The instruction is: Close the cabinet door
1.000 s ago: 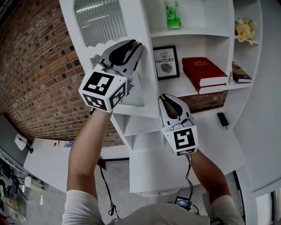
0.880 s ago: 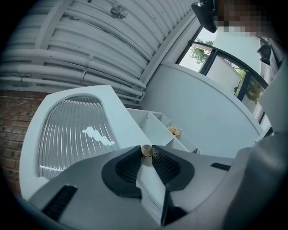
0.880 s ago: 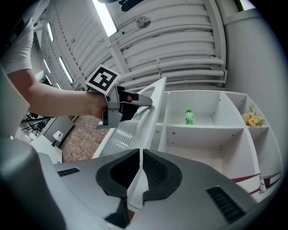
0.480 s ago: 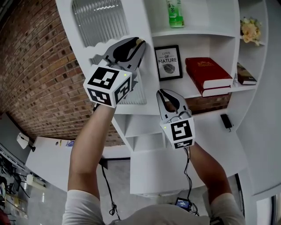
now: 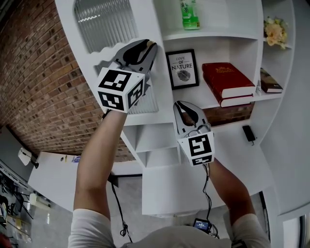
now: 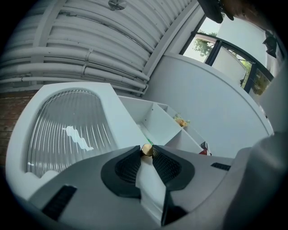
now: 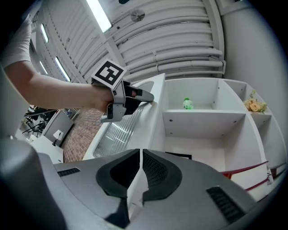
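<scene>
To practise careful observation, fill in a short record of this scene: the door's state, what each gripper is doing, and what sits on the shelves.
Door: cabinet door open, ribbed glass, swung out left of the shelves
Left hand: left gripper closed on the door's gold knob; jaws just eased slightly wider
Right hand: right gripper shut, empty, in front of the shelves
Upper shelf: green bottle
Middle shelf: framed print, red book
Right side: flowers
</scene>
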{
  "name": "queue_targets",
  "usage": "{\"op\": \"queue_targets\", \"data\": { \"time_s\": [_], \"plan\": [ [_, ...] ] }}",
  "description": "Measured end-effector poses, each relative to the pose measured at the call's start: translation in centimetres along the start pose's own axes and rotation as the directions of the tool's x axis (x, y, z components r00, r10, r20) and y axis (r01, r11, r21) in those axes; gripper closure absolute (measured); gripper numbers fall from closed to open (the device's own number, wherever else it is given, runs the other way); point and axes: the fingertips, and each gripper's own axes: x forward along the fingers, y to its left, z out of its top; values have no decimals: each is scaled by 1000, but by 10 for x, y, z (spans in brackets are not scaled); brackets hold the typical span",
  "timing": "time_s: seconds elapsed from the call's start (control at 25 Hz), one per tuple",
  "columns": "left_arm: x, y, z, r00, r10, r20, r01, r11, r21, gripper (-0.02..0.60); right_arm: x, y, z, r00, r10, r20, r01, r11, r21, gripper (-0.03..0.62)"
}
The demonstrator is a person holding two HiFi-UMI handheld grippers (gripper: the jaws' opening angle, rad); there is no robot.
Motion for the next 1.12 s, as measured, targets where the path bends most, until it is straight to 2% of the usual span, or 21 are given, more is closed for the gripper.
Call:
{"op": "queue_targets", "data": {
  "time_s": [1.12],
  "plan": [
    [28, 13, -24, 997, 36, -62, -35, 999, 20, 497, -13, -14, -11, 999, -28, -29, 27, 1000, -13, 553]
  ]
}}
